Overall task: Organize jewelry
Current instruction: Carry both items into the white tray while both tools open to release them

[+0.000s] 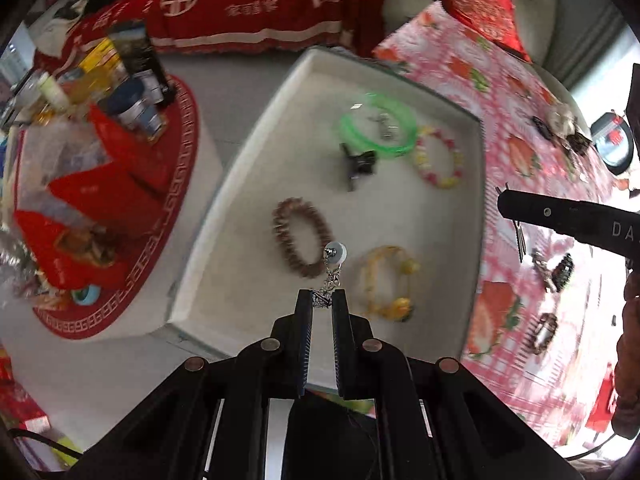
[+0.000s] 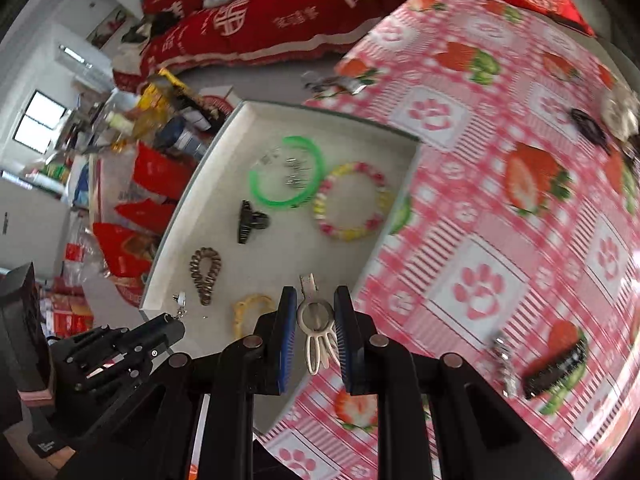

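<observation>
Nearest my left gripper (image 1: 322, 300), the fingers are clamped on the chain of a dangling earring (image 1: 334, 254), held above the white tray (image 1: 240, 184). My right gripper (image 2: 315, 312) has its fingers closed against a pale hair clip (image 2: 316, 320), poised over the tray's near edge. Beyond, the tray already holds a yellow bracelet (image 1: 390, 282), a brown beaded bracelet (image 1: 302, 236), a black claw clip (image 1: 360, 162), a pink-and-yellow bracelet (image 1: 440, 158) and a green bangle (image 1: 378, 126). On the strawberry-print tabletop (image 2: 500, 216), several pieces lie unsorted: a black barrette (image 2: 554, 368), a silver chain (image 2: 504, 364) and dark clips farther off. I judge the sorting well past halfway, with two pieces in hand.
</observation>
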The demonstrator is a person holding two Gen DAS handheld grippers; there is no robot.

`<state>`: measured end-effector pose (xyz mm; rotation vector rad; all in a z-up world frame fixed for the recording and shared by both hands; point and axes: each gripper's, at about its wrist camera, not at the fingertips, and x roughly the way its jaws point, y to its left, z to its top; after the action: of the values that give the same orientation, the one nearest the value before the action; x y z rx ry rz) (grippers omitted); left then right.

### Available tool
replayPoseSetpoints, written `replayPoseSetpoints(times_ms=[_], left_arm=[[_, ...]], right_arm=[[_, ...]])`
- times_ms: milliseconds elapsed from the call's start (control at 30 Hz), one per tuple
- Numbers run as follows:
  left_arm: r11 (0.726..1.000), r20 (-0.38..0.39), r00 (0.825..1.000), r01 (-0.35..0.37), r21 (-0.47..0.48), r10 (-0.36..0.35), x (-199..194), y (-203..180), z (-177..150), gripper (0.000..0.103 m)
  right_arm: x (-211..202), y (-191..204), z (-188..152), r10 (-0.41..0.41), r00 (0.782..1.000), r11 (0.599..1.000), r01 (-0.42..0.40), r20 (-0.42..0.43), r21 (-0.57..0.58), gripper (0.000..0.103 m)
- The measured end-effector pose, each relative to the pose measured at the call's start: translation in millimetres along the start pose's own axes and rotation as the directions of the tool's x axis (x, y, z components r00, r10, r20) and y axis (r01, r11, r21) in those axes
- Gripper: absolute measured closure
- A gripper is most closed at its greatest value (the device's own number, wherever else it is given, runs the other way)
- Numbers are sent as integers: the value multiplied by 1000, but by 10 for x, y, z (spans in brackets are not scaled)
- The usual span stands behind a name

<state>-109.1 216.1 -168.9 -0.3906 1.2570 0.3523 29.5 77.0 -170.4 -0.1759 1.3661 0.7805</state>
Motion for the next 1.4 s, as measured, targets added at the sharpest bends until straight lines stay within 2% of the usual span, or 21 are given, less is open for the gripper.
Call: replayPoseSetpoints(times_ms=[233, 467, 767, 1000, 1067, 1133, 1167, 1400], left_arm=[[999, -17, 999, -37, -24, 37, 187, 195, -19, 87], [994, -20, 995, -99, 52, 100, 353, 104, -37, 87], [992, -55, 991, -119, 33, 120, 481, 125, -43, 87], [987, -66, 986, -151, 45, 154, 480, 111, -19, 87], [985, -60, 984, -163, 49, 165, 456, 95, -9, 87], [982, -51, 982, -179, 62, 182, 435, 69, -2, 86], [981, -50, 982, -180, 69, 184, 431, 59, -3, 86], [980, -53, 981, -180, 78, 185, 373, 13, -7, 86]], right_arm=[[310, 190, 126, -9, 1000, 999, 8, -29, -38, 83], [570, 193, 224, -37, 997, 999, 35, -62, -34, 83], [825, 140, 272, -74, 992, 997, 72, -107, -29, 82], [865, 211, 278, -82, 992, 996, 78, -91, -46, 81], [866, 206, 277, -78, 992, 996, 74, -94, -48, 78], [858, 203, 269, -66, 993, 997, 62, -96, -43, 61], [856, 202, 273, -64, 994, 997, 60, -94, -40, 59], [625, 147, 298, -12, 999, 1000, 11, -52, -12, 58]])
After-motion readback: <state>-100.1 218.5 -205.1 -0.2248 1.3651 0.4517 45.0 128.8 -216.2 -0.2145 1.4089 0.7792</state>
